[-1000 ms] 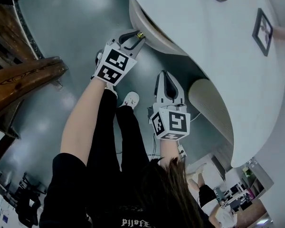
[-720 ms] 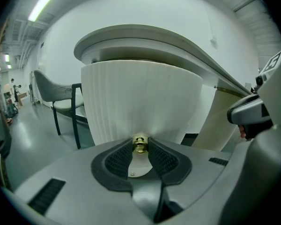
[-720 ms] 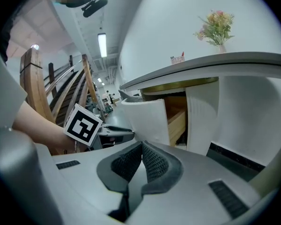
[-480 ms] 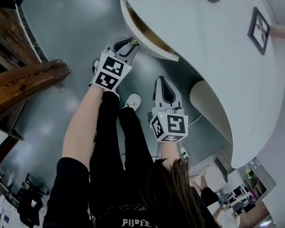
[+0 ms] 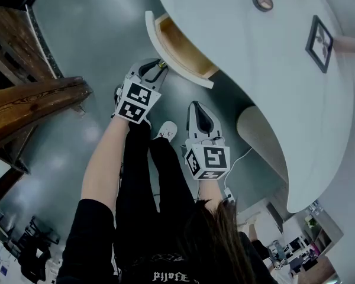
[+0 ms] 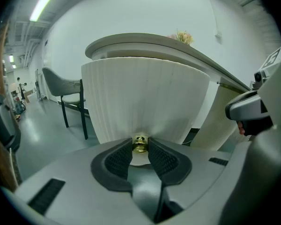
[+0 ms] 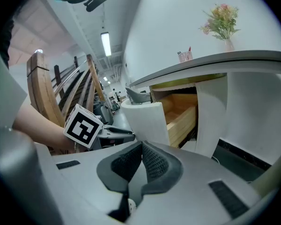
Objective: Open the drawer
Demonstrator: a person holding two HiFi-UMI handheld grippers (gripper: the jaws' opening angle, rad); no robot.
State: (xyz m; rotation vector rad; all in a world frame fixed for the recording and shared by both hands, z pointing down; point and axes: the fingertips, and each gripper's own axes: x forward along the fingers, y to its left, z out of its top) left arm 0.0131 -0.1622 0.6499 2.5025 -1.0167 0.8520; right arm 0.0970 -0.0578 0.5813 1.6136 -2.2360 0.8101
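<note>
Desk: a white curved-edge desk [image 5: 272, 70] fills the right and far side of the head view; 1 drawer hangs under its left edge.
Drawer: a pale-wood drawer with a white fluted curved front [image 6: 145, 97] stands partly out of the desk, and its wooden inside shows from above. Judged from this, the opening is under way but not finished.
Left gripper: the left gripper [image 6: 140, 146] points at the middle of the drawer front, low down, with its 2 dark ribbed pads closed against the sides of the knob and a narrow gap between them.
Right gripper: the right gripper [image 7: 140, 149] hangs to the right and nearer the person, apart from the drawer, with its pads pressed together on nothing.
Knob: a small round brass knob [image 6: 140, 143] sits at the bottom centre of the front, right at the left gripper's tips.
Pull line: the drawer lies straight beyond the left gripper's tips. Its long axis runs from the front back under the desk, in line with that gripper, so the next pull likely comes straight toward the person. The left hand is the nearer one.
Count: 1 desk, 1 drawer, 1 knob, 2 grippers.
</note>
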